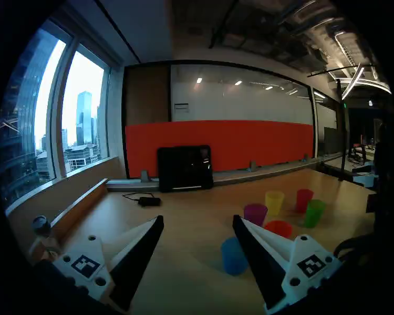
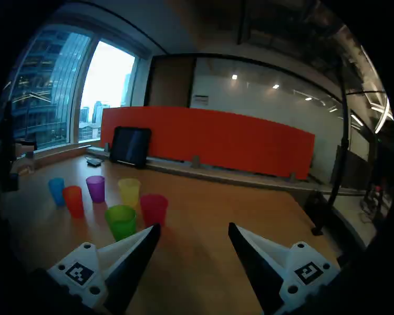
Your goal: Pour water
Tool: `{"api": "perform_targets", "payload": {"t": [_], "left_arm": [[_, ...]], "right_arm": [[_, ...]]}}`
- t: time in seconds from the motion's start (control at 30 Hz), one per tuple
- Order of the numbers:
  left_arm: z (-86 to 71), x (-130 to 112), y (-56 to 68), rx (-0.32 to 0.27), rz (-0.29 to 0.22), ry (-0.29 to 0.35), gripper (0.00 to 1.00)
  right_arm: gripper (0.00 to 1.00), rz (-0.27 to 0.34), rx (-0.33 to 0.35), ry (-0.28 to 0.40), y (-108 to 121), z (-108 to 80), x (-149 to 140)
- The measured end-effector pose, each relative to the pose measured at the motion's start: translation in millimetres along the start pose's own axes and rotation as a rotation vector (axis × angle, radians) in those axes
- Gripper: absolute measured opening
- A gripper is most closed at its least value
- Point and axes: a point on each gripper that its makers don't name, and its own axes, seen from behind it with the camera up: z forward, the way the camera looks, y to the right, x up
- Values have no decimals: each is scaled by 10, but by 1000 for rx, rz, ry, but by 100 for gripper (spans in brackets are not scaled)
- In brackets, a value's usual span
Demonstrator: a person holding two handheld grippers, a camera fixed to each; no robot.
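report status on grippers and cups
Left gripper open, empty. Right gripper open, empty. Blue cup nearest left gripper, green cup nearest right gripper, both upright on table. Nothing blocking.

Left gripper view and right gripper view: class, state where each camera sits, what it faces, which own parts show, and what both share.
Left gripper view: on the left gripper, low over the wooden table, facing the orange wall panel; own open jaws show, blue plastic cup nearest, at right.
Right gripper view: on the right gripper, facing that panel; own open jaws show, green plastic cup nearest, at left.
Shared: table, panel, both cups, black rectangular tablet.
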Motion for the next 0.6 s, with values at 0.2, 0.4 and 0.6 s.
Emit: {"api": "perform_targets", "payload": {"t": [0.2,0.4,0.6], "left_arm": [[59,103,80,32,0,77,98],[115,124,134,56,-18,119,98],[154,139,81,105,-27,158,97]], "right_arm": [[100,33,-87,76,158,7,167],[100,49,-154,124,247,19,266],[100,72,-196,172,278,34,356]]}}
